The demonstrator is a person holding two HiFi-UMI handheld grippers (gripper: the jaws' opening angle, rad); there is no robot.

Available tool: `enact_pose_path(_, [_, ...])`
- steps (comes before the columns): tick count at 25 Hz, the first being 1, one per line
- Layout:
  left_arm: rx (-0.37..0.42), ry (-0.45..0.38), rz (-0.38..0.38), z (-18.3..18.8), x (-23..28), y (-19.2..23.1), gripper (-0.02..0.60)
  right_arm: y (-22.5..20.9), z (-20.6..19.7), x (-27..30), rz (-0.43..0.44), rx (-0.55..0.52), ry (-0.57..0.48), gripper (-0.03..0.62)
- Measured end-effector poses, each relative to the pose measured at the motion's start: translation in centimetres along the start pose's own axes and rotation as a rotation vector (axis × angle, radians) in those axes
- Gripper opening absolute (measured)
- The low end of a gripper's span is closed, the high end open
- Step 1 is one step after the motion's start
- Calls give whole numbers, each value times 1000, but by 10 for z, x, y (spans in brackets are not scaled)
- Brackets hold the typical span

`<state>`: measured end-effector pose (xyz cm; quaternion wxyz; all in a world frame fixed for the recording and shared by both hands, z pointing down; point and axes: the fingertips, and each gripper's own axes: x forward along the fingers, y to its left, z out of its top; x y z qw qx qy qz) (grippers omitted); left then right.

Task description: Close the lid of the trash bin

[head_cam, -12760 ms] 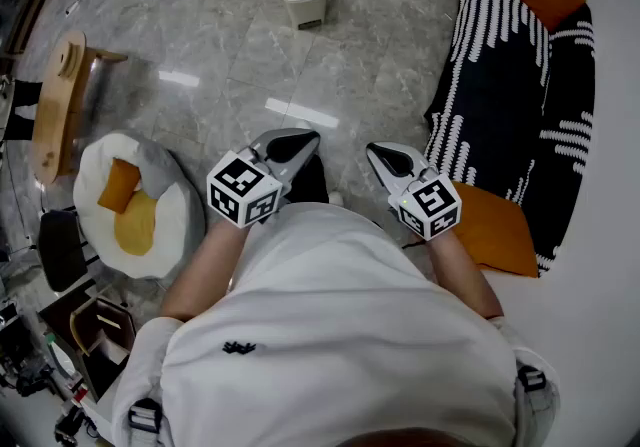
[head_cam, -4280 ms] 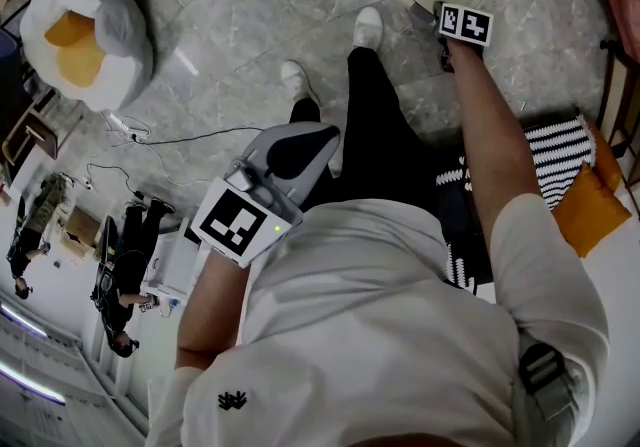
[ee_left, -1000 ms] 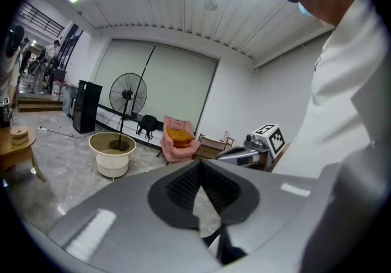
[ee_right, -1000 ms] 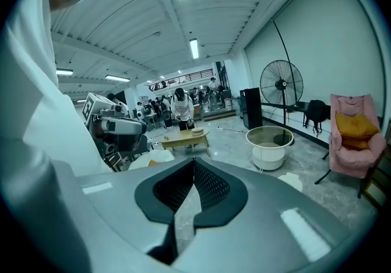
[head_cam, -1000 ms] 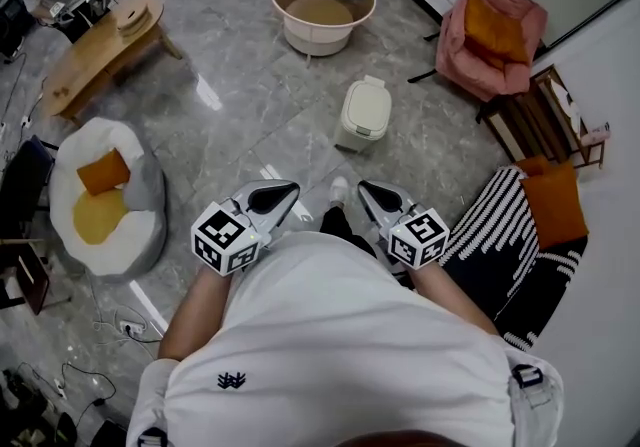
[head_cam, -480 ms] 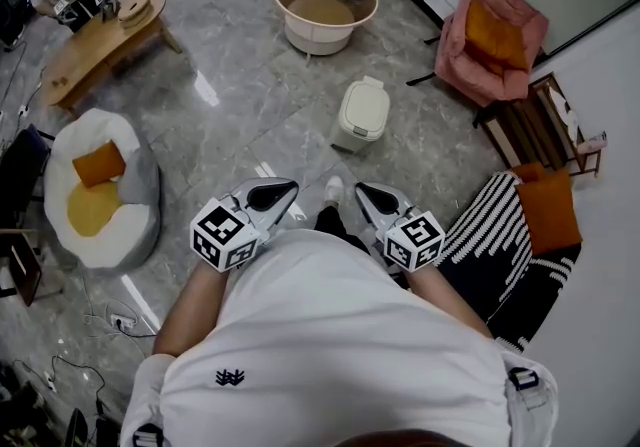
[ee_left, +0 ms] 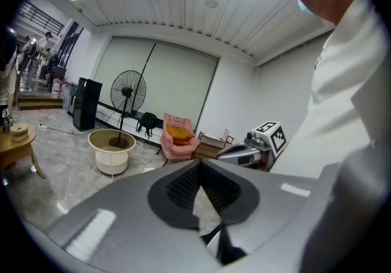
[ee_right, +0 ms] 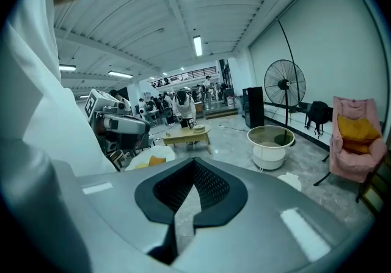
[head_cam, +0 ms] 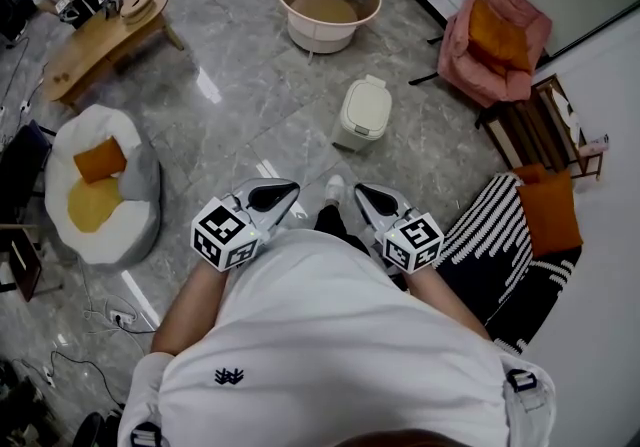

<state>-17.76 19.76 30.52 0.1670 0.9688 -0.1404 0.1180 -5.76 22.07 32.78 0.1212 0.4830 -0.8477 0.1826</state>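
Both grippers hang close to the person's waist. The left gripper (head_cam: 275, 195) is pinched together on nothing, and the right gripper (head_cam: 368, 199) is the same. The trash bin (head_cam: 347, 139) stands ahead of them, well apart and nearer the right one. Its lid (head_cam: 366, 105) looks down already, so the job seems done. Whether it's fully seated is too small to tell.

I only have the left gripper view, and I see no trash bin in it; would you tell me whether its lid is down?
Observer: The head view shows the trash bin on the floor ahead of the person, its lid down.
Operator: Is either gripper near it?
Observer: No; the left gripper and right gripper are close to the person's body, apart from the bin.
Operator: And the right gripper's jaws?
Observer: Shut, tips together, nothing between them.
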Motion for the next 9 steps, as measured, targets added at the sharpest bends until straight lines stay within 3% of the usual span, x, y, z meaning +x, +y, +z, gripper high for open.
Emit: enact_pose_path(9, [5,9,-12,0,6,3,55,-4,1,4,-3,-1,2,2])
